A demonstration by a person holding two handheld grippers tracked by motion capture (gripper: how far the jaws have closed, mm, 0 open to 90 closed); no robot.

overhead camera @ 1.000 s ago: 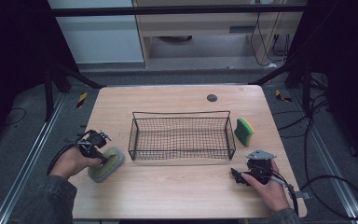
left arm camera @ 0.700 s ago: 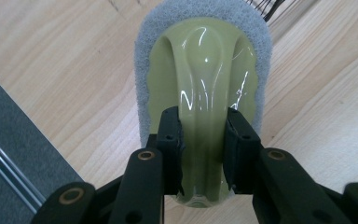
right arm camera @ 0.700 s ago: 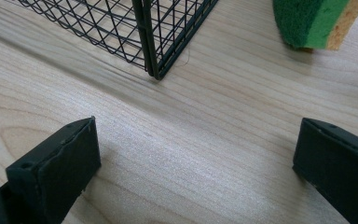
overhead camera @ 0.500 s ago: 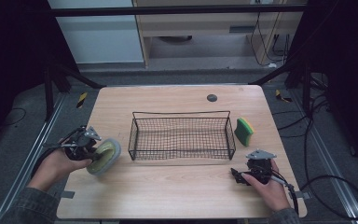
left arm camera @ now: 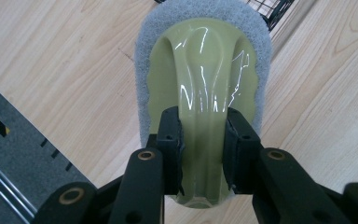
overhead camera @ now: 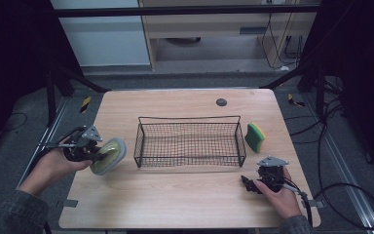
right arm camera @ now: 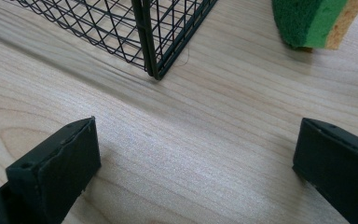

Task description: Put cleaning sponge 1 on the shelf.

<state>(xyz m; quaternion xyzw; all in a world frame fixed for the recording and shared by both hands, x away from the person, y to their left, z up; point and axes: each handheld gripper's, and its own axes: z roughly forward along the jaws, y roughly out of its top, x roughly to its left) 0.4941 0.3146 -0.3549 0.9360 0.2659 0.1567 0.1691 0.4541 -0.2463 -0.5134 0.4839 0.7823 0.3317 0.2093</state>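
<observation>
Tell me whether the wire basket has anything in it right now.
Empty. The high view shows bare mesh across the wire basket; the scrub pad hangs in the left hand-held gripper, and the green sponge stands outside.

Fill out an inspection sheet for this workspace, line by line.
Surface: wooden table, bare around the basket.
Job's things: scrubber with pale green handle, lifted off the table; wire basket, nothing seen inside.
Clutter: green and yellow sponge right of the basket; dark round spot near the far edge.
Grippers: left tool shut on the scrubber's handle; right tool open, low over the table.
Cables: one trails from the right tool.
Surroundings: dark frame, grey floor.
</observation>
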